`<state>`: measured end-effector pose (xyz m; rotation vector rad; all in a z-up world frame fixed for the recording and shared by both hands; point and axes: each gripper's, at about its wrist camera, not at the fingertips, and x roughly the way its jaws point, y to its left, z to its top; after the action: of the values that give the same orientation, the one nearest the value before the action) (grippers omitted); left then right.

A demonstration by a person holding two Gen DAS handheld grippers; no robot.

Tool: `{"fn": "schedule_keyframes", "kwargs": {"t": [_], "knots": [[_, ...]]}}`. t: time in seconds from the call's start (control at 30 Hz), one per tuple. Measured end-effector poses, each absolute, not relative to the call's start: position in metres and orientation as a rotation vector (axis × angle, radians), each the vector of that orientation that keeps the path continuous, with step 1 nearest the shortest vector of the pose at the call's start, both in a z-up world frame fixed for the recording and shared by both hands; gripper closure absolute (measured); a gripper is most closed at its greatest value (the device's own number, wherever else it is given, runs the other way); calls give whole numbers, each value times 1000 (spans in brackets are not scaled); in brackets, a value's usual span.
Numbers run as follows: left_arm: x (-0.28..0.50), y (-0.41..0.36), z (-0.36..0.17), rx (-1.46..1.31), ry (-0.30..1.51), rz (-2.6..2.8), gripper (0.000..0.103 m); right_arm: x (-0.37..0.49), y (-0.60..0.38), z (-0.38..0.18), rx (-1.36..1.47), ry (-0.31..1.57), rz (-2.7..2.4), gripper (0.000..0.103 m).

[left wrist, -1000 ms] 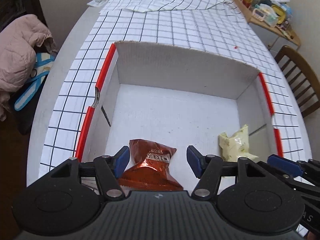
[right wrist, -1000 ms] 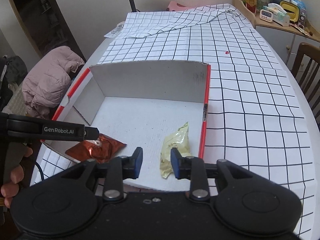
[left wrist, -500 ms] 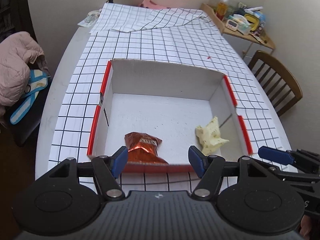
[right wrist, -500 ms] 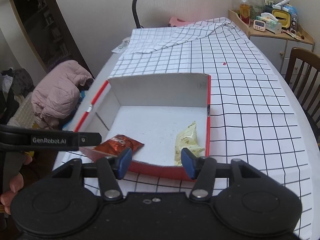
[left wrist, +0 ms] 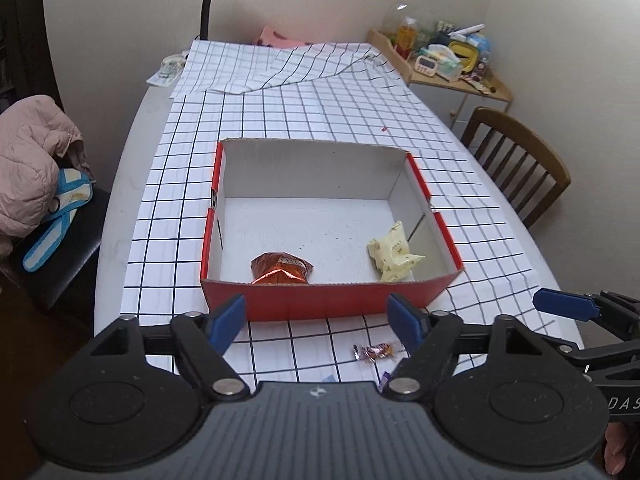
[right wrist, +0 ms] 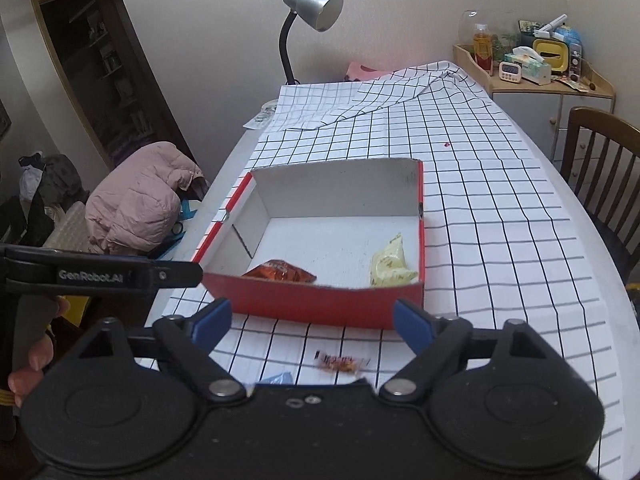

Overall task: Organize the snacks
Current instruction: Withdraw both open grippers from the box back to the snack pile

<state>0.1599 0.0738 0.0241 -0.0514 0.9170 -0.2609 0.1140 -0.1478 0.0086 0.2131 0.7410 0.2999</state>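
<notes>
A red cardboard box (left wrist: 320, 300) (right wrist: 320, 304) with a white inside stands on the checked tablecloth. In it lie an orange-brown snack packet (left wrist: 280, 270) (right wrist: 280, 272) at the near left and a pale yellow packet (left wrist: 394, 254) (right wrist: 390, 266) at the near right. My left gripper (left wrist: 320, 320) hovers in front of the box, jaws opening, nothing between them. My right gripper (right wrist: 312, 324) is also before the box, jaws opening wide and empty. A small wrapped candy (left wrist: 374, 351) (right wrist: 340, 363) lies on the cloth below both grippers. A blue wrapper (right wrist: 276, 378) peeks out by the right gripper's body.
A desk lamp (right wrist: 308, 20) stands at the table's far end beside folded cloth. A wooden chair (left wrist: 516, 160) is at the right, with a cluttered side shelf (right wrist: 536, 64) behind. A pink jacket (right wrist: 140, 196) lies on a seat at the left. A hand (right wrist: 28, 364) holds the left gripper.
Both grippers pulled back and up out of the box, leaving the orange packet and the yellow packet inside. Both sets of jaws widened, the right most. The candy on the cloth came into view.
</notes>
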Motion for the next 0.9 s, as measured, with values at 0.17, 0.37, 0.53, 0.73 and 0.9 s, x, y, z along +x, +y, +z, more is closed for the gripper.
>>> {"fn": "schedule_keyframes", "kwargs": {"t": [0.17, 0.37, 0.53, 0.73, 0.9], "knots": [[140, 83, 22, -55, 908, -276, 20, 90, -148, 9, 219, 731, 281, 5], [118, 86, 5, -70, 936, -324, 15, 61, -148, -5, 190, 723, 232, 2], [99, 74, -16, -59, 971, -345, 15, 46, -158, -25, 182, 751, 185, 2], [81, 51, -37, -27, 1005, -353, 15, 34, -169, -47, 111, 787, 189, 2], [67, 25, -57, -2, 1055, -352, 15, 29, -171, -68, -17, 816, 247, 4]]}}
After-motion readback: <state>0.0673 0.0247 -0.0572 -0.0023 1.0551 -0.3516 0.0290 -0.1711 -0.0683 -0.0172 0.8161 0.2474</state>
